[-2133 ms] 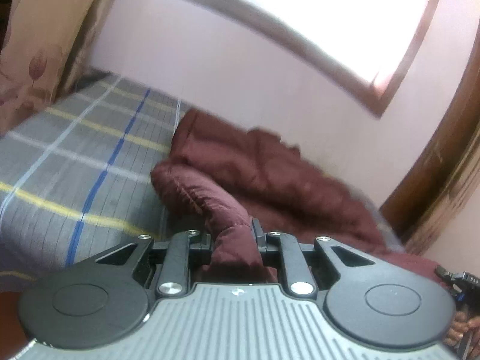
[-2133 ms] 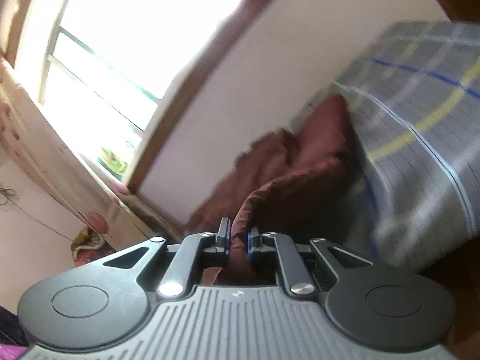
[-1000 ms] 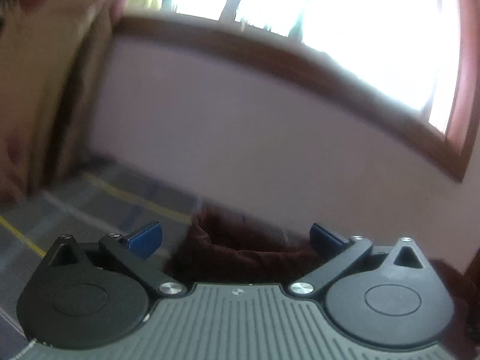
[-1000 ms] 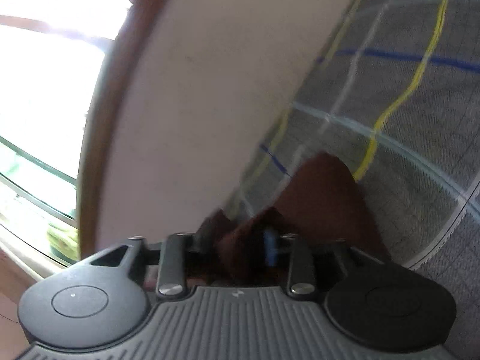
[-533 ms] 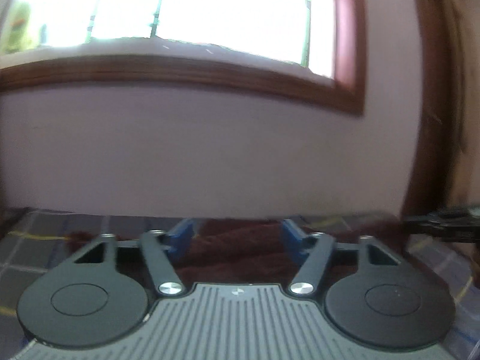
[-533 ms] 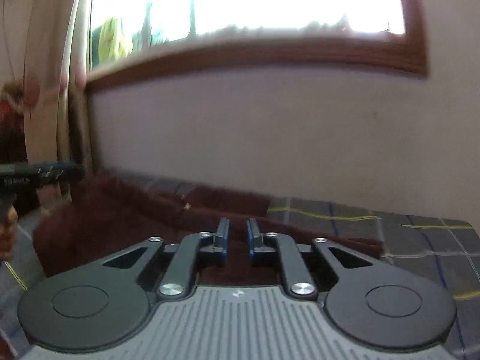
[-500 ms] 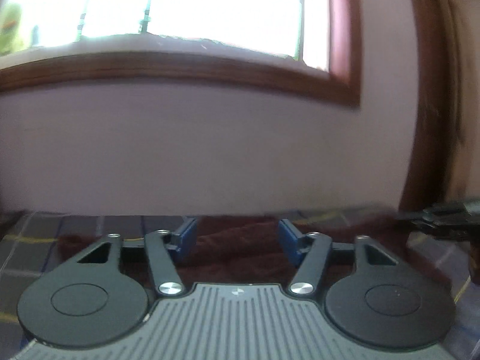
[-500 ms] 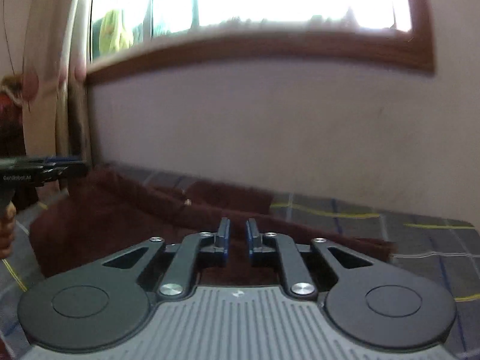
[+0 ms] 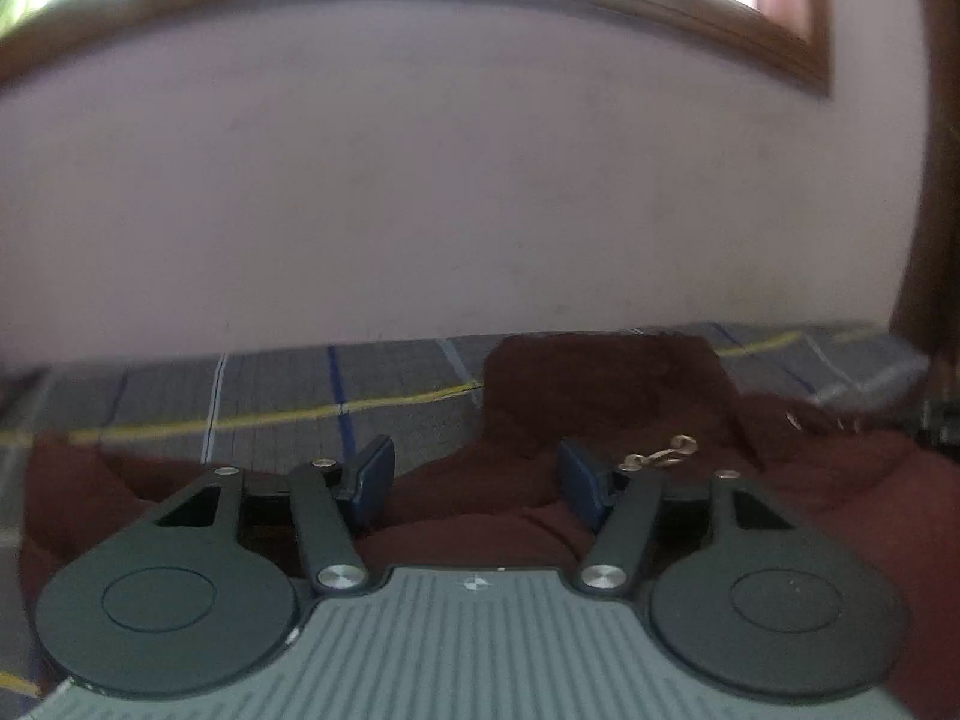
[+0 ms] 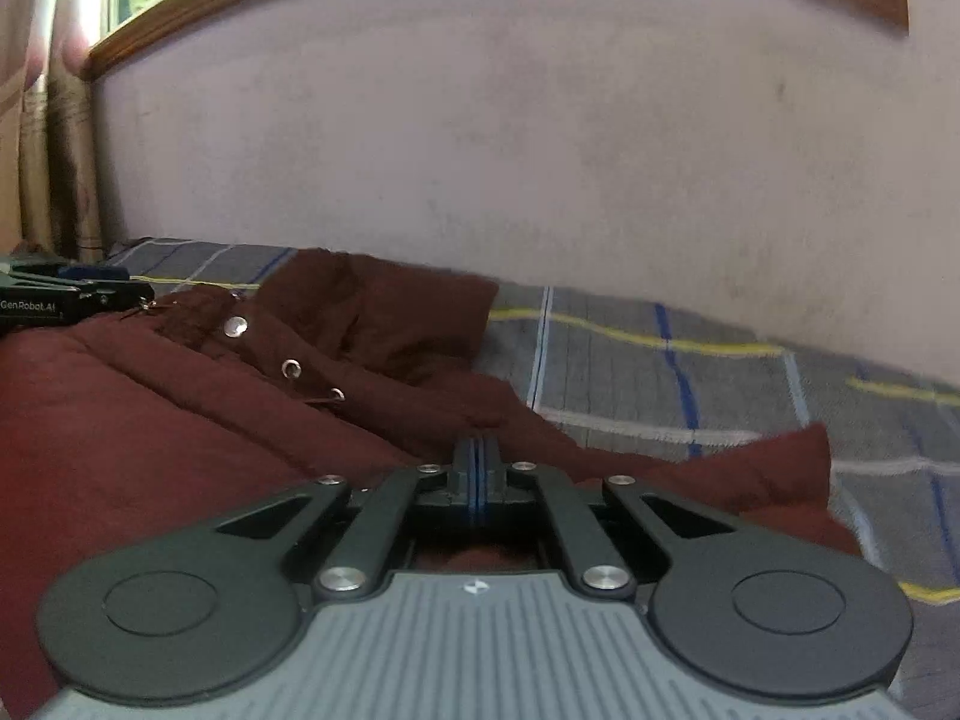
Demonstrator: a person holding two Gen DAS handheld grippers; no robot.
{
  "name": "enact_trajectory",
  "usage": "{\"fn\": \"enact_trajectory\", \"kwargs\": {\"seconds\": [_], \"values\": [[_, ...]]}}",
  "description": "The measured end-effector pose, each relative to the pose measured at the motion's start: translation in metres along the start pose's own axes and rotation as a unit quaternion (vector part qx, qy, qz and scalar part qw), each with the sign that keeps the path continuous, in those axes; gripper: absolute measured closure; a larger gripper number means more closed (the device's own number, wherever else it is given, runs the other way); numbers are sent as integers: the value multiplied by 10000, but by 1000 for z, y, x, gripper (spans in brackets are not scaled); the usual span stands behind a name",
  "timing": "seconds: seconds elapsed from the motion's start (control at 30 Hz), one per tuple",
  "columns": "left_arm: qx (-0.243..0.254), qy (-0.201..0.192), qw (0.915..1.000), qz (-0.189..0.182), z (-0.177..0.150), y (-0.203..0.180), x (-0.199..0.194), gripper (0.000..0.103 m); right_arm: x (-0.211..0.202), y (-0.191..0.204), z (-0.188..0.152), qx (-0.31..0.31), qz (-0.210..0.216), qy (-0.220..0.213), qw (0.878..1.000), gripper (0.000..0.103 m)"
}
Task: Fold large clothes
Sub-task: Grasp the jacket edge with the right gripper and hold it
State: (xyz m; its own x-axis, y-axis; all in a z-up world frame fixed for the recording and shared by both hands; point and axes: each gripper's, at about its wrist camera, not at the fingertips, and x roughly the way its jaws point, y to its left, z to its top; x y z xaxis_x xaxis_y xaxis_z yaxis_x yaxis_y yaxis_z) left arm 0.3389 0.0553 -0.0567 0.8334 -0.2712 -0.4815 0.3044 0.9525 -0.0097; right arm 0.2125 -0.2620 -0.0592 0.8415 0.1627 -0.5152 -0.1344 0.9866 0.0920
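The maroon padded jacket [image 10: 180, 420] lay spread across the plaid bedsheet [image 10: 690, 372] against the wall, its collar and snap buttons [image 10: 235, 326] facing up, one loose flap [image 10: 774, 468] trailing off to my right. My right gripper [image 10: 477, 468] was pressed fully together just over the cloth, with nothing visibly caught between its pads. My left gripper [image 9: 474, 483] hung about half open above a fold of jacket near the metal zipper pull [image 9: 660, 453] (no pad touching fabric that I could see). I judged the folding barely begun: the body looked rumpled, not squared, and the real folds remained.
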Motion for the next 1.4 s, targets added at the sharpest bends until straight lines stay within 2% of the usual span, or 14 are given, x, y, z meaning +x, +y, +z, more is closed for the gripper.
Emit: {"fn": "enact_trajectory", "kwargs": {"seconds": [0.13, 0.23, 0.53, 0.7, 1.0, 1.2, 1.4], "values": [[-540, 42, 9985, -18, -7, 18, 14, 40, 16, -4, -6, 196, -7, 92, 9998, 103], [-765, 72, 9970, -105, -11, 22, 27, 40, 32, -14, -12, 496, 50, 100, 9987, 103], [-1396, 333, 9888, -400, -17, 36, 50, 40, 44, -33, -21, 1133, 272, 73, 9932, 103], [-1438, 426, 9881, -353, -17, 35, 56, 40, 48, -36, -20, 1219, 268, 89, 9921, 103], [-1194, 407, 9920, -36, -13, 24, 54, 39, 41, -34, -21, 1192, 182, -48, 9927, 103], [-1027, 378, 9939, 164, -13, 18, 51, 36, 31, -25, -20, 958, -11, -205, 9952, 102], [-940, 372, 9947, 167, -11, 17, 47, 31, 28, -29, -19, 1033, 75, -254, 9943, 102]]}}
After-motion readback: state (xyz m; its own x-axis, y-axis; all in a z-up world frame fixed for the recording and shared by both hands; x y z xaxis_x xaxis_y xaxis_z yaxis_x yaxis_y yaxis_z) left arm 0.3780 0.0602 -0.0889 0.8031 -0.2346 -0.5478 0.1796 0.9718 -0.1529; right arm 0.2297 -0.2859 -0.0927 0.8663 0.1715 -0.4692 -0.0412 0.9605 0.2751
